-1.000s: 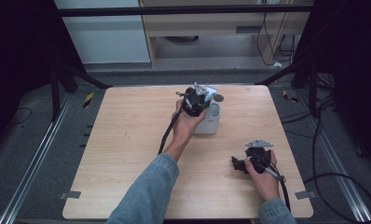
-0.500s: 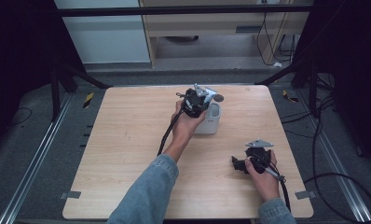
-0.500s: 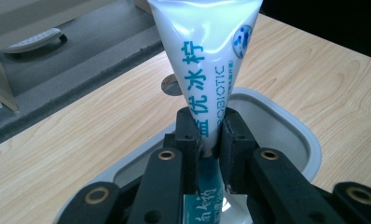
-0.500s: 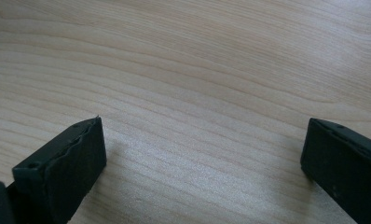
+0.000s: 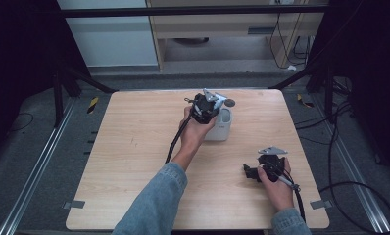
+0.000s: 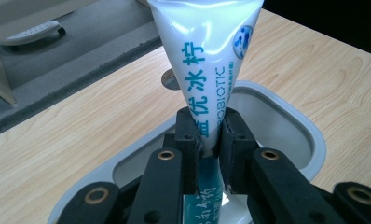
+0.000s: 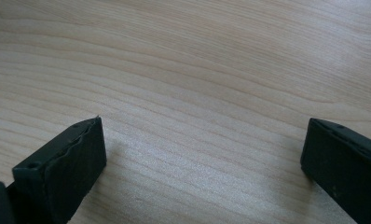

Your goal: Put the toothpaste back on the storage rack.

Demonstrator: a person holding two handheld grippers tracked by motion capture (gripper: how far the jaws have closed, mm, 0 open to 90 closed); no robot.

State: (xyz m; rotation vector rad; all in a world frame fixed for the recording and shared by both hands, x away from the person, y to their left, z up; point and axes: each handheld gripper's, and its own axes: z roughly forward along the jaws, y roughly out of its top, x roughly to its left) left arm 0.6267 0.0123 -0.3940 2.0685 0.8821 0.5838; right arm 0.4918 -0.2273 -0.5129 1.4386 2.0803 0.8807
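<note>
Tube: a white toothpaste tube [image 6: 207, 56] with teal lettering is clamped between the jaws of the left gripper [image 6: 210, 135]; it is held over the open top of a grey cup, its wide part seen beyond the jaws and its narrower teal part seen below the pads.
Right gripper: the right gripper [image 5: 261, 169] is held low over the near right part of the table; its jaws are spread wide apart, and only bare wood grain is seen between them in the right gripper view.
Right hand: the right hand [image 5: 276, 188] is wrapped round the gripper's body, with the cable trailed back toward the table's near edge.
Left gripper: its pads are pressed on the tube from both sides; in the high view it is seen at the far middle of the table, just above the cup.
Cup: the grey cup [image 5: 223, 126] is stood upright on the table [image 5: 134, 147], well apart from the right gripper; its rim is seen around the jaws in the left gripper view.
Disc: a small round grey disc [image 6: 170, 79] is seen on the wood just beyond the cup.
</note>
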